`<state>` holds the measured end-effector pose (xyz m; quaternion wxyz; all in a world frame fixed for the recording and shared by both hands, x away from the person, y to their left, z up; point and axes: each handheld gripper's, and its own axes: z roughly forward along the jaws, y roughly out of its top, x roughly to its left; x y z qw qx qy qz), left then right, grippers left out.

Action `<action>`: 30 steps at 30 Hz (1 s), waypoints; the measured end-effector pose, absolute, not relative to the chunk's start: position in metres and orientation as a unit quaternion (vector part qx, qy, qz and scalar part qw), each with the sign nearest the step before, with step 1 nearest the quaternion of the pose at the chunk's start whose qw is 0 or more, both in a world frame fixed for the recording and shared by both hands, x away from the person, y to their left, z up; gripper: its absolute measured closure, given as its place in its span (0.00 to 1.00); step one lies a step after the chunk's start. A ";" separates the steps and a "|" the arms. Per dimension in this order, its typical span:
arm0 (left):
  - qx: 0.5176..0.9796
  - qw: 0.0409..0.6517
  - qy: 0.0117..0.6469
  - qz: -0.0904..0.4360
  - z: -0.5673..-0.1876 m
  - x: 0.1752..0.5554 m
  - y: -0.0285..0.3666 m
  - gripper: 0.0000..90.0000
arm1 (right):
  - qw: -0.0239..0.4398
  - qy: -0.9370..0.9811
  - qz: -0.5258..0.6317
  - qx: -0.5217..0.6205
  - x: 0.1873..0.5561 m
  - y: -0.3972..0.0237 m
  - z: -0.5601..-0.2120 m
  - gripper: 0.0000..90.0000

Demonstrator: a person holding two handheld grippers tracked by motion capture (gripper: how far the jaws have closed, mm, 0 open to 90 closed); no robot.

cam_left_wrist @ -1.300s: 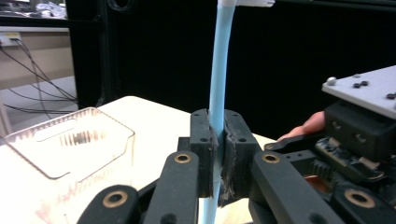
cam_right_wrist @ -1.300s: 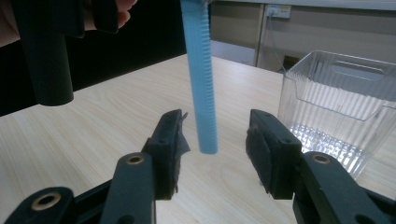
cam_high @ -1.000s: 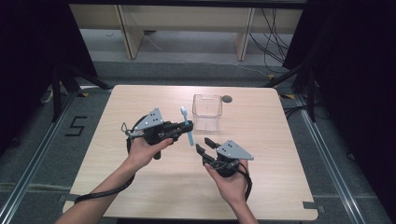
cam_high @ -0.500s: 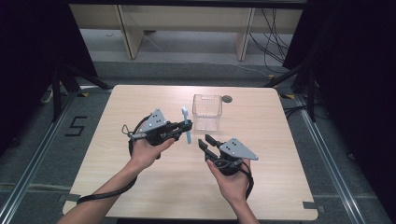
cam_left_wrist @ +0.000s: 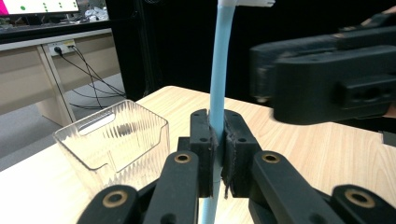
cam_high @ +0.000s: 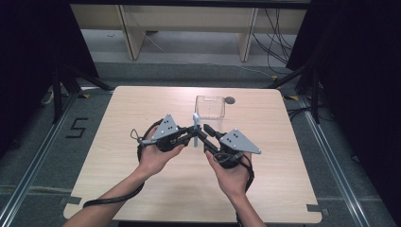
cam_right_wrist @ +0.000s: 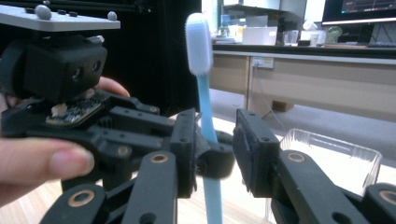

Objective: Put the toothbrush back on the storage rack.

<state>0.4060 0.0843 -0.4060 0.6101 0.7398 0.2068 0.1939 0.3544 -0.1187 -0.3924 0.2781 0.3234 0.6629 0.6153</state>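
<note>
- since a second ago both hand-held grippers have drawn together over the middle of the table (cam_high: 118,189), and the right hand-held gripper (cam_high: 206,137) has come up to the toothbrush (cam_high: 194,128) that the left hand-held gripper (cam_high: 190,135) carries.
- left hand-held gripper: jaws clamped on the blue handle of the toothbrush, low on the shaft, as the left gripper view shows (cam_left_wrist: 217,102).
- right hand-held gripper: jaws apart, one on each side of the handle and not yet pressing it, in the right gripper view (cam_right_wrist: 204,98).
- the toothbrush stands upright in the air above the table, white bristle head on top, just on the near side of the clear plastic box (cam_high: 211,109).
- the box sits at the far middle of the table with nothing in it that i can make out; a small dark round thing (cam_high: 230,100) lies just beyond its right corner.
- judged from this, the pick-up is done and a hand-over looks under way: the right jaws have yet to close, the left to let go, and the toothbrush has yet to go into the box, if that is where it belongs.
</note>
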 end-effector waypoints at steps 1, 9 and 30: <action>0.741 0.608 0.205 0.197 -0.406 0.405 0.082 0.93 | 0.265 0.663 0.615 0.335 0.354 -0.115 -0.391 0.77; 0.744 0.604 0.200 0.203 -0.406 0.402 0.077 0.93 | 0.273 0.656 0.617 0.338 0.359 -0.109 -0.387 0.78; 0.742 0.605 0.199 0.209 -0.406 0.398 0.071 0.92 | 0.290 0.648 0.620 0.333 0.360 -0.109 -0.388 0.93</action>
